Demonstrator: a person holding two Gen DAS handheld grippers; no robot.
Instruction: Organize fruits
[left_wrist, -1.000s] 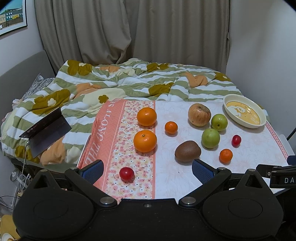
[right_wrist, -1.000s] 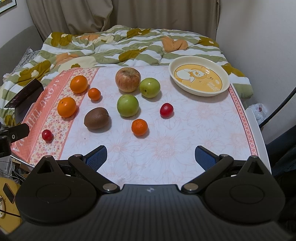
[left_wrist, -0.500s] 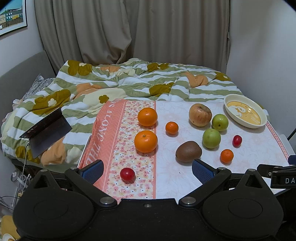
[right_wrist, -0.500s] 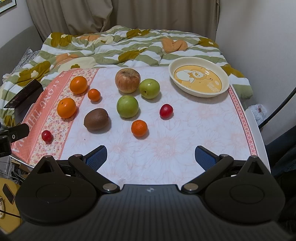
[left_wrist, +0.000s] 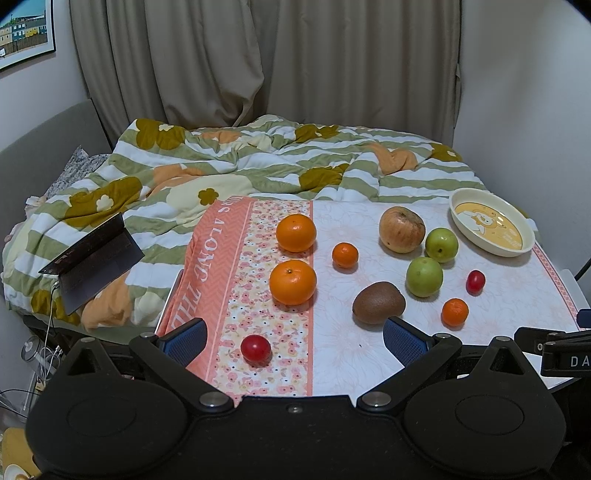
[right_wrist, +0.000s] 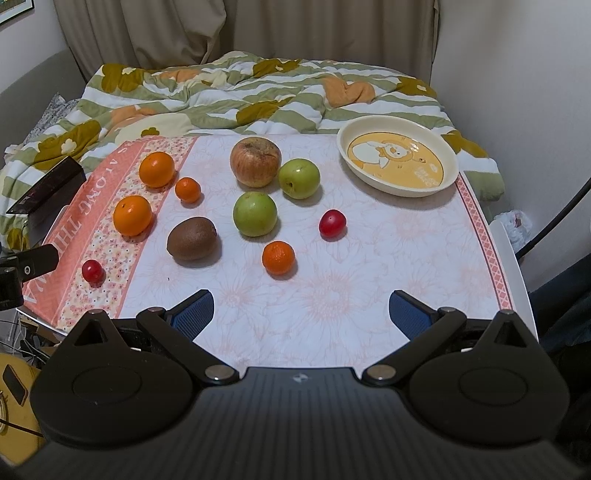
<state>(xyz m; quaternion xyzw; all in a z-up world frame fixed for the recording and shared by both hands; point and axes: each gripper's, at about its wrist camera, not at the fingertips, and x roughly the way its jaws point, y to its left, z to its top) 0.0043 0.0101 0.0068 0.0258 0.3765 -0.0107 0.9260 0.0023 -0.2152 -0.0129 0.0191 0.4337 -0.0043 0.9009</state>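
Fruit lies loose on the cloth-covered table (right_wrist: 369, 295): two large oranges (left_wrist: 293, 282) (left_wrist: 296, 233), two small mandarins (right_wrist: 278, 257) (right_wrist: 188, 189), a red-brown apple (right_wrist: 255, 167), two green apples (right_wrist: 255, 213) (right_wrist: 299, 178), a kiwi (right_wrist: 191, 238) and two small red fruits (left_wrist: 255, 348) (right_wrist: 332, 223). A cream dish (right_wrist: 399, 159) with a yellow cartoon stands empty at the far right. My left gripper (left_wrist: 293, 338) hangs open at the near edge, the red fruit between its fingers' line. My right gripper (right_wrist: 301, 312) is open over bare cloth.
A rumpled green, white and orange quilt (left_wrist: 258, 166) covers the bed behind the table. A half-open laptop (left_wrist: 92, 260) rests on it at the left. Curtains and walls close the back and right. Cables and a phone lie on the floor at the left.
Both views have shifted very slightly; the fruit sits a touch lower in the left wrist view. No fruit has moved, and both grippers stay open.
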